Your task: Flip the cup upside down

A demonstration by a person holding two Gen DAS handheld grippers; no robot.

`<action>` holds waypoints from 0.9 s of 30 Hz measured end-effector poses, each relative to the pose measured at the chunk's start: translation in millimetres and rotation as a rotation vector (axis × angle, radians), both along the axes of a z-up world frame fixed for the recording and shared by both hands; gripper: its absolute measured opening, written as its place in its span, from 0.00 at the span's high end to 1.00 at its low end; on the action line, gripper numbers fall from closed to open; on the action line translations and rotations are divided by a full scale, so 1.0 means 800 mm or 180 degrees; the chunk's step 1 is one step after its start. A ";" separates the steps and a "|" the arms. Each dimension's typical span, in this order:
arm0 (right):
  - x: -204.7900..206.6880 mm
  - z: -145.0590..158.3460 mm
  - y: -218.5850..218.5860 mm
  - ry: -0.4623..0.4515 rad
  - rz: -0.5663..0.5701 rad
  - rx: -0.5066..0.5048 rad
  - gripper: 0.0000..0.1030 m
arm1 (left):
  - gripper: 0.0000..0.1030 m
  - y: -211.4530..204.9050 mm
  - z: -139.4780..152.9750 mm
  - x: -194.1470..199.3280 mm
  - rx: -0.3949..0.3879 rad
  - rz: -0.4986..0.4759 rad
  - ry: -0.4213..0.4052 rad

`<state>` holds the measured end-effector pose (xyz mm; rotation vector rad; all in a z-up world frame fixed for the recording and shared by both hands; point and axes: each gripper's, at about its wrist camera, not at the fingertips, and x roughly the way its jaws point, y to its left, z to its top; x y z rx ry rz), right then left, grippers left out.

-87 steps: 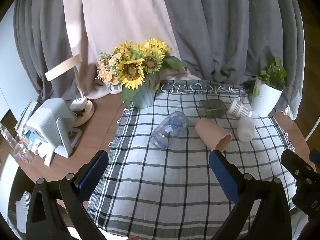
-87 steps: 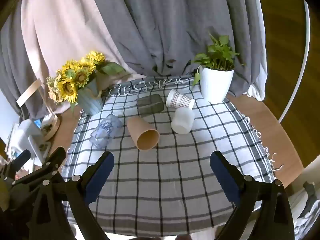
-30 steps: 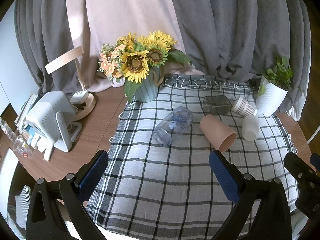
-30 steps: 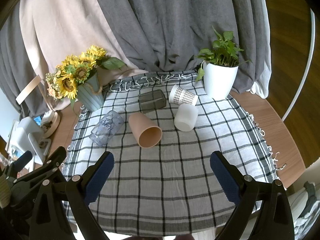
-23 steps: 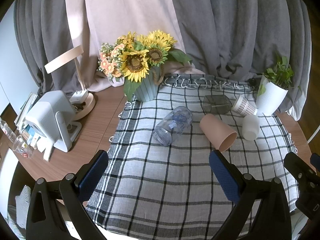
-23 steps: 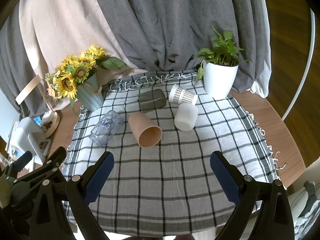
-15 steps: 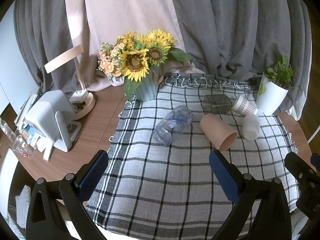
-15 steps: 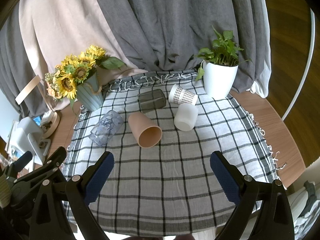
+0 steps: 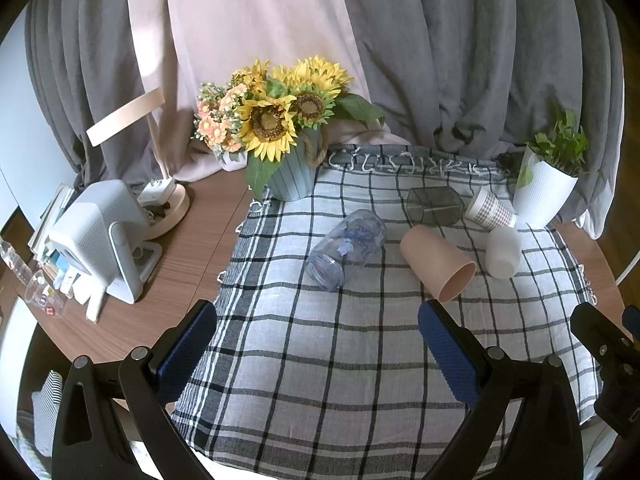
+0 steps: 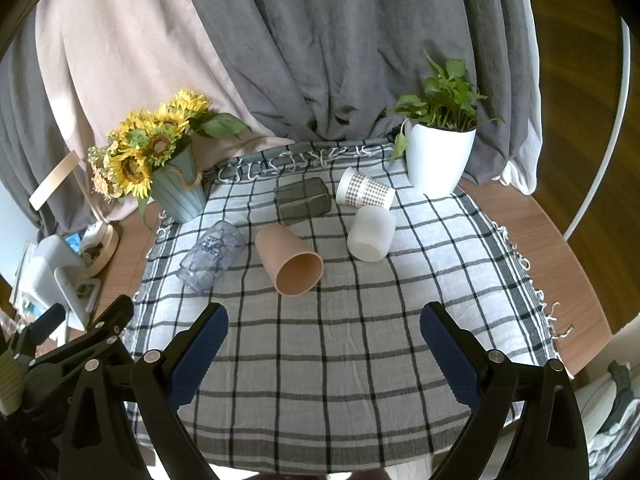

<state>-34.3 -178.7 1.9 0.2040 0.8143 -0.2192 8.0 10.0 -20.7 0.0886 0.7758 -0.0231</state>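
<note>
Checked grey-and-white cloth (image 10: 320,344) covers most of a round wood table (image 9: 188,264). Five cups lie on their sides on it, none held.

Right wrist view: peach cup (image 10: 287,259) is near centre, mouth facing the camera at approx 6 o'clock. Clear cup w/ blue print (image 10: 212,257) lies just beside it at 9 o'clock. White cup (image 10: 371,233) is at 3 o'clock of the peach one, apart from it. Dark see-through cup (image 10: 303,199) sits at 12 o'clock of the peach cup, and a gingham paper cup (image 10: 364,193) is just beside the white cup, at its 12 o'clock.

Right gripper (image 10: 322,334) hovers over the near edge of the cloth, fingers spread wide w/ nothing between them; blue pads (image 10: 448,354) face inward. Left gripper (image 9: 316,336) does the same in its own view: fingers wide apart, empty, well short of the cups.

Background: sunflowers in a blue-grey pot (image 9: 290,178) at 11 o'clock, off the cloth's far left corner. White pot w/ green plant (image 10: 438,158) at 1 o'clock on the far right. Grey and pale pink curtains (image 10: 340,48) hang behind. White gadget on a stand (image 9: 100,236) and a round wood lamp base (image 9: 168,210) sit on bare table at 9 o'clock in the left wrist view.
</note>
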 end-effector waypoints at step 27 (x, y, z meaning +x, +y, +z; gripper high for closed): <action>0.058 -0.037 -0.008 0.0419 0.0215 0.0149 0.06 | 0.00 0.003 -0.033 0.044 0.0103 0.0309 0.0524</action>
